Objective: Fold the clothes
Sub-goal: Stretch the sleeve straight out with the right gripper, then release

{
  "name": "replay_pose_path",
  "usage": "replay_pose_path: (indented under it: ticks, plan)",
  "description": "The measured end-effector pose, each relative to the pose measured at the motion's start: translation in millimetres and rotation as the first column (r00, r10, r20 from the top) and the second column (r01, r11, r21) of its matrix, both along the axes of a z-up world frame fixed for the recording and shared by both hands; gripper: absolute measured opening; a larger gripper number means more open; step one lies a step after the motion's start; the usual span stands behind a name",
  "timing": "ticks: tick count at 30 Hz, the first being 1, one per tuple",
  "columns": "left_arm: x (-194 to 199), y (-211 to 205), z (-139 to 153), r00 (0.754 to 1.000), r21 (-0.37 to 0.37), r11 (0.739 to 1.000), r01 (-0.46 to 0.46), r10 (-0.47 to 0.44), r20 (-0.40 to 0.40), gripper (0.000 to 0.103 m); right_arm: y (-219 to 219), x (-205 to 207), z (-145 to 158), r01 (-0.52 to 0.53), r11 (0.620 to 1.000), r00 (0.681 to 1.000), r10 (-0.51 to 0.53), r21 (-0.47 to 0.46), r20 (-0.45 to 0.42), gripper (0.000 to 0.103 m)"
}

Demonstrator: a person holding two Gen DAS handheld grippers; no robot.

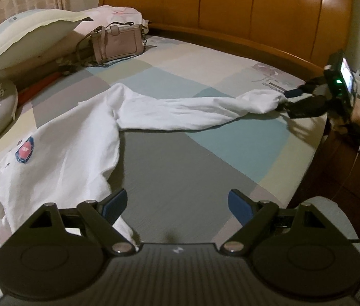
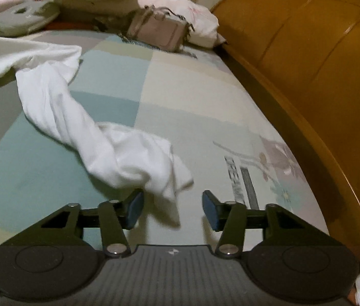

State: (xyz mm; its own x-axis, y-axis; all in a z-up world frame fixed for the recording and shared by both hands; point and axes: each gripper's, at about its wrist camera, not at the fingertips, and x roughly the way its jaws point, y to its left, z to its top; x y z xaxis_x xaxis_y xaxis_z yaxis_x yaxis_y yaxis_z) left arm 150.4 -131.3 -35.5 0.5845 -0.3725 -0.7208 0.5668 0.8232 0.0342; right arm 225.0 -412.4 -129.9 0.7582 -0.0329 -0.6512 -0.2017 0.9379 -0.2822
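Right gripper [image 2: 172, 210]: our jaws stand partly apart with the cuff end of the white long-sleeved cotton shirt [image 1: 73, 153] hanging between the pads; no clear pinch from our own view, the cloth looks loose there. Left gripper [image 1: 177, 204]: jaws spread wide, empty, hovering over the grey patch of the pastel patchwork bedsheet [image 1: 185, 173] just beside the shirt hem. Shirt lies spread on the bed, one sleeve [image 2: 60, 107] stretched toward the orange wooden headboard [image 1: 256, 7]. We judge it light, limp, not fragile; it sags and bunches. Best holds: cuff, shoulder seam, hem corners.
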Motion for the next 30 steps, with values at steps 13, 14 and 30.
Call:
replay_pose_path:
  ticks: [13,14,30]
  plan:
    - [-16.1,-5.8,7.8,1.000,-0.004,1.000,0.023,-0.023,0.014,0.086,11.6,-57.5,30.1,-0.109,0.930,0.960,0.190,0.352,-0.205,0.005]
    - [-16.8,-6.7,7.7,1.000,-0.008,1.000,0.028,-0.028,0.013,0.086,8.1,-62.3,33.5,-0.102,0.906,0.956,0.204,0.411,-0.212,0.005]
    - [-2.9,-8.7,2.9,1.000,0.023,0.999,-0.023,0.023,-0.010,0.086,-92.8,67.4,10.7,0.303,0.652,0.946,-0.116,0.695,-0.303,0.005]
